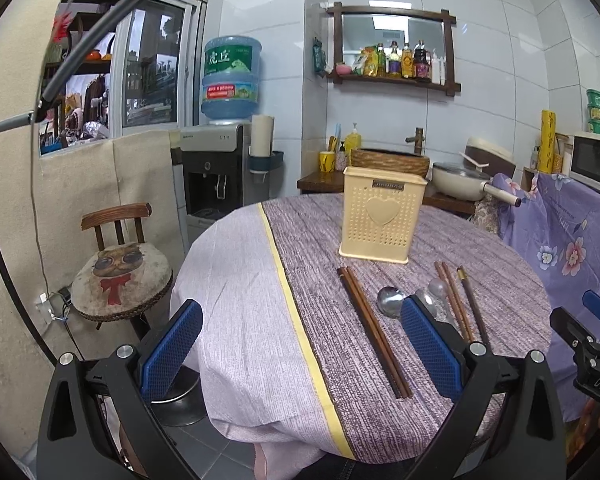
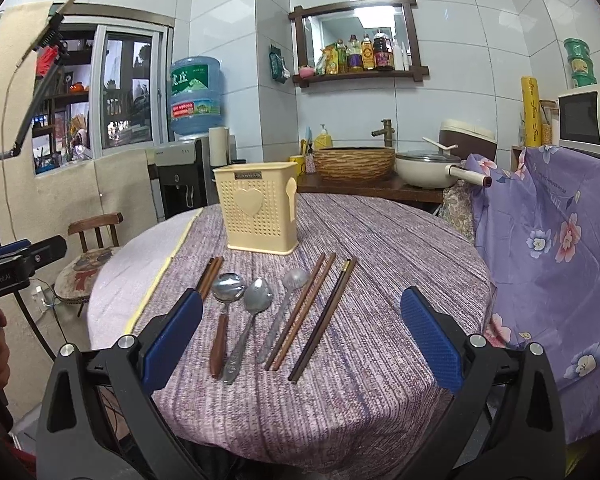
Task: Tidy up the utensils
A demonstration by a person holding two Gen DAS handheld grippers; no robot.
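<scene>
A cream perforated utensil holder (image 2: 258, 210) (image 1: 382, 216) with a heart on its front stands upright at the far side of the round table (image 2: 380, 380). In front of it lie a left pair of brown chopsticks (image 1: 374, 330) (image 2: 211, 274), a wooden-handled spoon (image 2: 224, 312), a steel spoon (image 2: 249, 320), a slimmer steel spoon (image 2: 282, 312), a middle chopstick pair (image 2: 302, 310) and a dark pair (image 2: 324, 318). My right gripper (image 2: 302, 344) is open above the near ends of the utensils. My left gripper (image 1: 302, 350) is open, low over the table's near left, holding nothing.
A purple striped cloth with a yellow band (image 1: 296, 320) covers the table. A wooden chair with a cat cushion (image 1: 120, 272) stands to the left. A floral-draped cabinet (image 2: 552, 264) is at the right. Behind are a water dispenser (image 1: 216, 168), a woven basin (image 2: 354, 162) and a pan (image 2: 428, 170).
</scene>
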